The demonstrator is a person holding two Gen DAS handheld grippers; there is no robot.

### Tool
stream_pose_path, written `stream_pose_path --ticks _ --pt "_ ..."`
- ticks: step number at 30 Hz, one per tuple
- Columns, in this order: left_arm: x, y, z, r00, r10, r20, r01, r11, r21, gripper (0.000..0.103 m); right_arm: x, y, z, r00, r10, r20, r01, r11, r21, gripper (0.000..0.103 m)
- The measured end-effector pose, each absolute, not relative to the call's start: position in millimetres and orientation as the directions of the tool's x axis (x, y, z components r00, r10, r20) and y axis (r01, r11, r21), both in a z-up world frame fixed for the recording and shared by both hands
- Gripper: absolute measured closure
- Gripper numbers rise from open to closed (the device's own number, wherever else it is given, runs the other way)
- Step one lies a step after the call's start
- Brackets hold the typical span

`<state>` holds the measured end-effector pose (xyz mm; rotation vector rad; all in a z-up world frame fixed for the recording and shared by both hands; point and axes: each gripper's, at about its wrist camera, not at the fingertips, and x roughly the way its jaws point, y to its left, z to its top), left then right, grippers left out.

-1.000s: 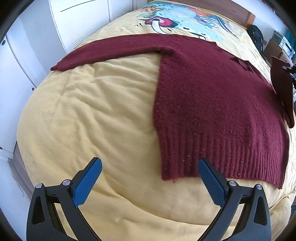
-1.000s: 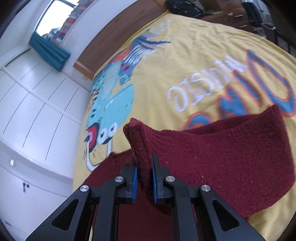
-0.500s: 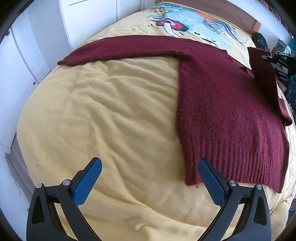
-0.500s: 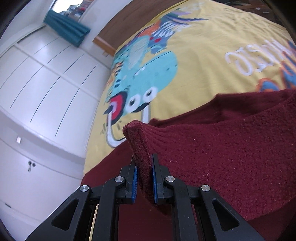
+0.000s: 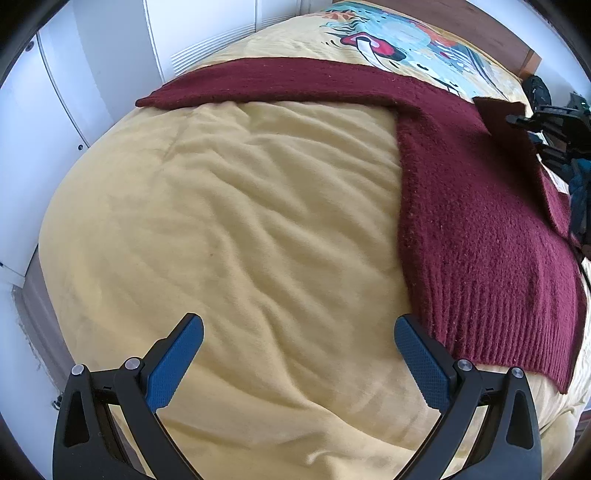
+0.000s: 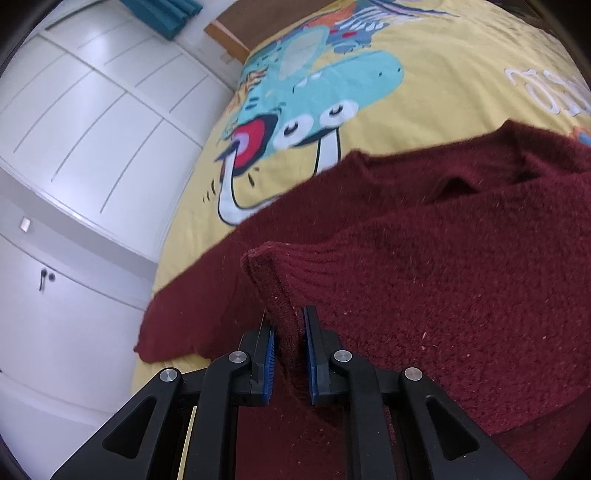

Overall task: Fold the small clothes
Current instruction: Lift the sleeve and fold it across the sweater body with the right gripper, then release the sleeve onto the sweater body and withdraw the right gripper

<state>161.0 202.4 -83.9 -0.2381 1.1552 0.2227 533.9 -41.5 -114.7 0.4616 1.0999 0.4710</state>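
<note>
A dark red knit sweater (image 5: 480, 221) lies flat on the yellow bed cover (image 5: 240, 221), with one sleeve (image 5: 277, 79) stretched out to the left. My left gripper (image 5: 298, 325) hangs open over bare cover, its right finger just beside the ribbed hem. In the right wrist view, my right gripper (image 6: 288, 321) has the other sleeve's cuff (image 6: 273, 273) between its pads, held over the sweater's body (image 6: 443, 277). Its jaws are starting to open, though the pads still press the cuff. The left wrist view shows the right gripper (image 5: 517, 120) at the far right with that cuff.
White wardrobe doors (image 6: 74, 166) stand close along the bed's left side. A cartoon print (image 6: 314, 92) covers the bed cover beyond the sweater. A wooden headboard (image 6: 229, 33) and a teal curtain (image 6: 166, 11) are at the far end.
My right gripper carried the sleeve cuff across and down over the sweater's body. My left gripper slid left, so the sweater now sits further right in its view.
</note>
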Motion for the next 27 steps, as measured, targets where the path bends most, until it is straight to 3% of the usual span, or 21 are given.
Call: stream_pose_path --ticks 10,13,15,17,27 --pt "164.0 202.8 -85.8 0.38 0.053 -0.924 -0.287 0.956 -0.063 0.001 527.6 -1.7 -157.9 0.313 0.5 -0.807 -0.149 0.865 0.478 0.083" --pt "162.9 203.0 -84.3 0.381 0.055 -0.923 -0.283 0.957 -0.06 0.001 526.2 5.3 -158.8 0.314 0.487 -0.815 -0.165 0.873 0.458 0.076" --pt "161.3 203.4 -82.3 0.389 0.055 -0.92 -0.283 0.957 -0.062 0.001 524.4 11.6 -155.1 0.312 0.487 -0.816 -0.193 0.873 0.447 0.065" --pt "160.2 203.5 -79.8 0.398 0.06 -0.915 -0.287 0.956 -0.062 0.001 522.7 18.0 -151.0 0.309 0.487 -0.817 -0.222 0.872 0.436 0.059" --pt "160.7 189.3 -67.2 0.438 0.089 -0.895 -0.284 0.958 -0.044 0.001 505.4 3.0 -121.7 0.339 0.519 -0.785 -0.289 0.851 0.438 0.058"
